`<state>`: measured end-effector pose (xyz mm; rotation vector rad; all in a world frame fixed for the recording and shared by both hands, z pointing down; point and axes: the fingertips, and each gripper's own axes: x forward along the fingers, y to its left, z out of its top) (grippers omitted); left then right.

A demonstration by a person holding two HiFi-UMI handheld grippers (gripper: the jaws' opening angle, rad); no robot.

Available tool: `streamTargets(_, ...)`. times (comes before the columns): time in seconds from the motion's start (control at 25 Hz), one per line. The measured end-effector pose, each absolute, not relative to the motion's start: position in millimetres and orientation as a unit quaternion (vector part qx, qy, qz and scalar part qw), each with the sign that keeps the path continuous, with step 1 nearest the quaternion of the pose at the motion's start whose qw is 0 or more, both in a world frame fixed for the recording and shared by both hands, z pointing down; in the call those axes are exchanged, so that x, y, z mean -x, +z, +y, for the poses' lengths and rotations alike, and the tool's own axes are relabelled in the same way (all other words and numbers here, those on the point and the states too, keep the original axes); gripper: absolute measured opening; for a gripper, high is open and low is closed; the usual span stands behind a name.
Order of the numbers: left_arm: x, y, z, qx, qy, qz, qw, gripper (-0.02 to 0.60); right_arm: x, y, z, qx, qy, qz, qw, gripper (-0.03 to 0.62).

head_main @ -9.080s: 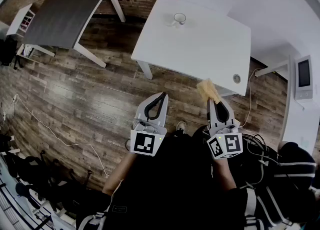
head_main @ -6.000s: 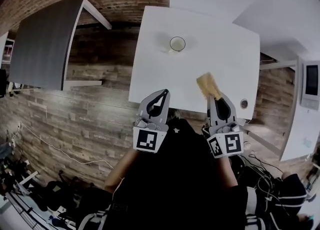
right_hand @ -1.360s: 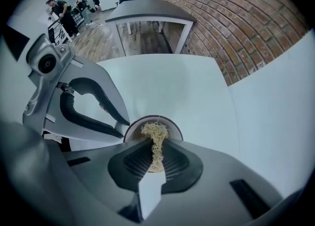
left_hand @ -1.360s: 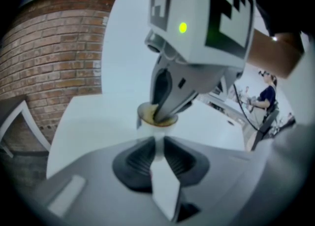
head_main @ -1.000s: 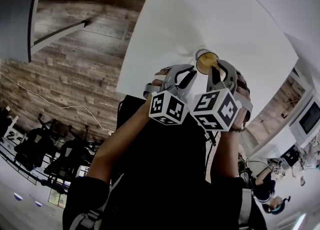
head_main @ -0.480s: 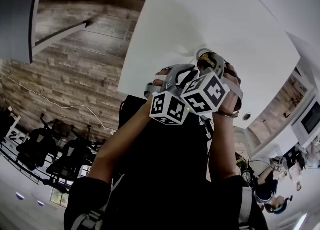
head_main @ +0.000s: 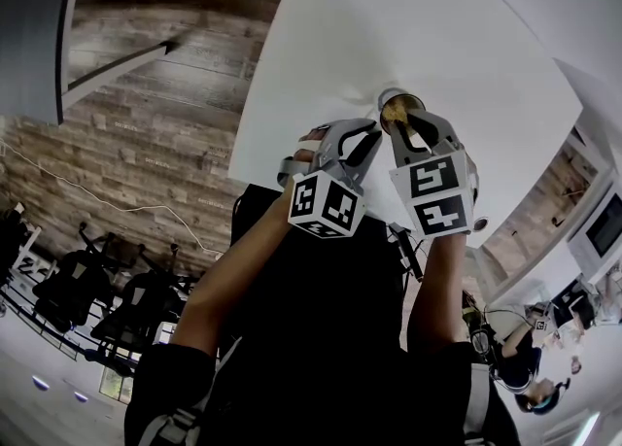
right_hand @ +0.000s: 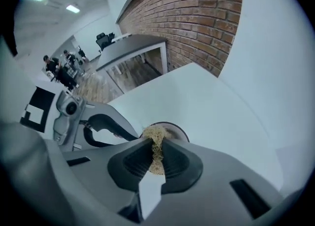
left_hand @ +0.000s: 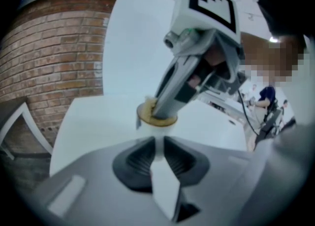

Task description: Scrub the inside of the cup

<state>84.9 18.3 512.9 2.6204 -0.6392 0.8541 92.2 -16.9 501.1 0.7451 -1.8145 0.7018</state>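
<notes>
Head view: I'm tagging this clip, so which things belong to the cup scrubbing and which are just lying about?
In the job: cup; scrubber; left gripper, shut on the cup; right gripper, shut on the scrubber; white table under the cup.
Just around: grey table; black chairs; wooden floor.

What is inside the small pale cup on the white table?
A yellow fibrous scrubber fills the small pale cup, pinched in the right gripper, whose tips enter its mouth. The cup's bottom and inner wall are covered by them.
</notes>
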Motion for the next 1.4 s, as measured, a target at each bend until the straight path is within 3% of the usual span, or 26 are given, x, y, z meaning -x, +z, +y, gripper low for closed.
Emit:
streamTargets(0.24,-83.3,512.8,18.1,-0.914,0.300,-0.225,0.157,0.060,-87.5,488.7,-10.6,-0.274,0.320,-0.758,0.497,0.032)
streamTargets(0.96,-83.2,512.3,17.1,-0.913,0.302,-0.228,0.153,0.060,-89.4,532.4,-21.2,-0.254,0.239,-0.704,0.618,0.032)
streamTargets(1.4,-84.6,511.9,14.8,-0.912,0.301,-0.230,0.156,0.060,-101.4,505.0,-36.1,-0.346,0.237,-0.720,0.553,0.032)
